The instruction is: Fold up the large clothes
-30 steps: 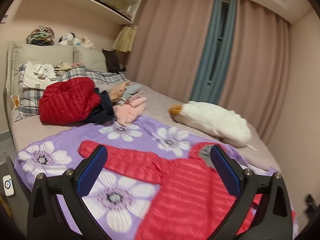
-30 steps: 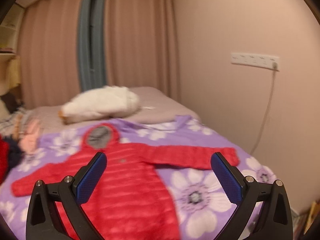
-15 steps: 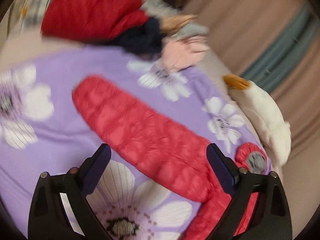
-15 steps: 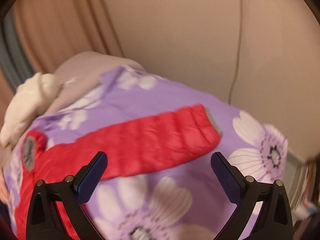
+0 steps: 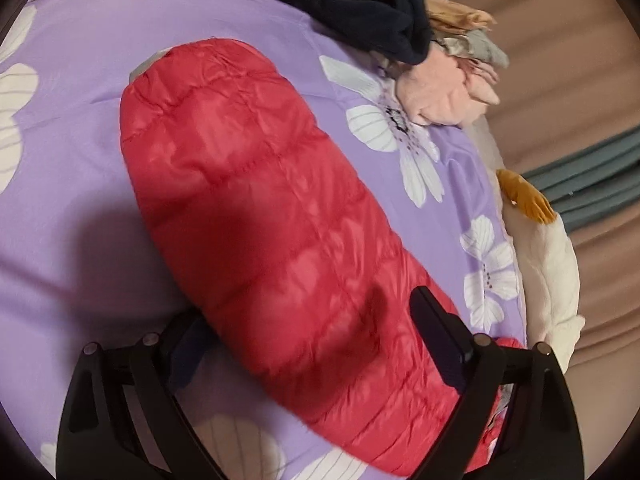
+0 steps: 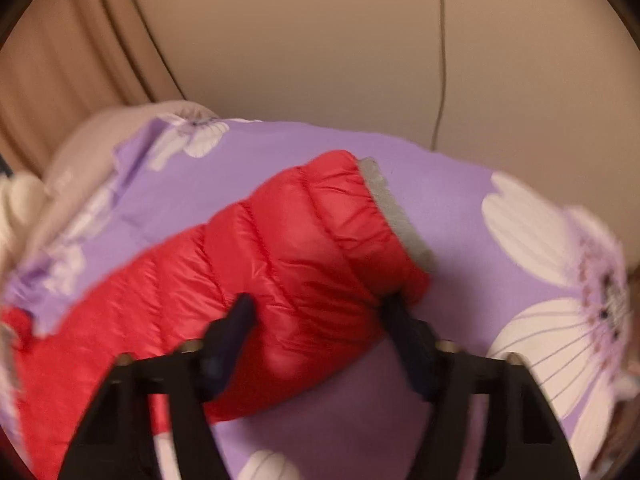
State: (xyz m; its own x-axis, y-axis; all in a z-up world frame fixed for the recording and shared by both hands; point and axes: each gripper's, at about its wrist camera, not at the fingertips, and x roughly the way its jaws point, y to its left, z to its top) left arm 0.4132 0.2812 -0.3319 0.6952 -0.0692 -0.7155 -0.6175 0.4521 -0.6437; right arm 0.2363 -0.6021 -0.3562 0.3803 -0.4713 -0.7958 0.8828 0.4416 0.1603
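Bed (image 5: 80, 128): purple floral sheet, smooth. Red quilted jacket (image 5: 260, 220) lies flat on it; body cut off, only sleeves seen, grey cuff lining at right. Left tool (image 5: 304, 344) spread wide astride one sleeve. Right tool (image 6: 316, 320), blurred, straddles other sleeve near cuff; clamped or not: cannot tell.

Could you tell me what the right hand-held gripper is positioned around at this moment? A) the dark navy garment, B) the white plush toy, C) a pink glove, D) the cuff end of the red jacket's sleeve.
D: the right hand-held gripper has one finger on each side of the red jacket's sleeve, just short of its grey-lined cuff, on the purple floral sheet.
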